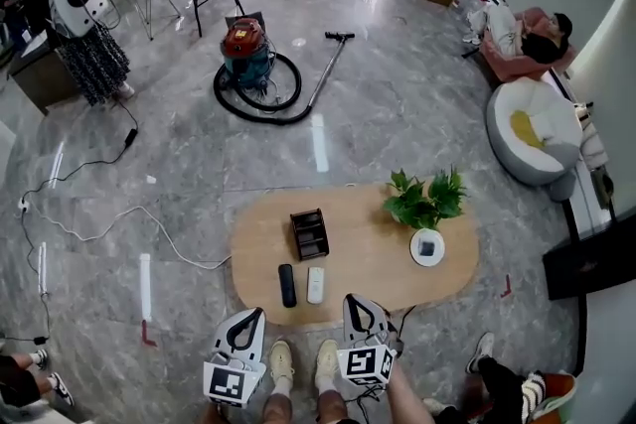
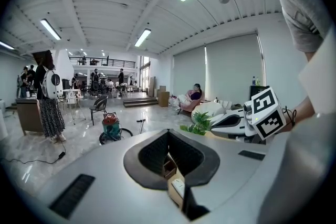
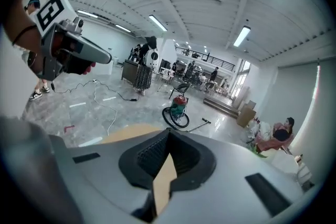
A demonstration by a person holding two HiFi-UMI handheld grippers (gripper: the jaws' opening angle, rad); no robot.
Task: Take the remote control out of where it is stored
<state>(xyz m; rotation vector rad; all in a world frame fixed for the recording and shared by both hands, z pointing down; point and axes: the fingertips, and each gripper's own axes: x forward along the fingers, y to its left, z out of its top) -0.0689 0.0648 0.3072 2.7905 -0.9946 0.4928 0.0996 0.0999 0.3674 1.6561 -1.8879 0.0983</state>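
A black remote (image 1: pixel 287 285) and a white remote (image 1: pixel 315 284) lie side by side near the front edge of the oval wooden table (image 1: pixel 378 258). Behind them stands a black compartment box (image 1: pixel 309 233). Both grippers hang in the air on the near side of the table, apart from everything on it. My left gripper (image 1: pixel 254 314) has its jaws together and holds nothing. My right gripper (image 1: pixel 350 300) is also shut and holds nothing. In the left gripper view the box (image 2: pixel 169 165) and the white remote (image 2: pixel 178 187) show through the loop of the fingers.
A potted plant (image 1: pixel 425 199) and a round white dish (image 1: pixel 427 247) occupy the table's right end. A vacuum cleaner (image 1: pixel 248 55) with hose lies on the floor beyond. Cables (image 1: pixel 89 223) trail at left. The person's feet (image 1: pixel 298 362) are just below the table edge.
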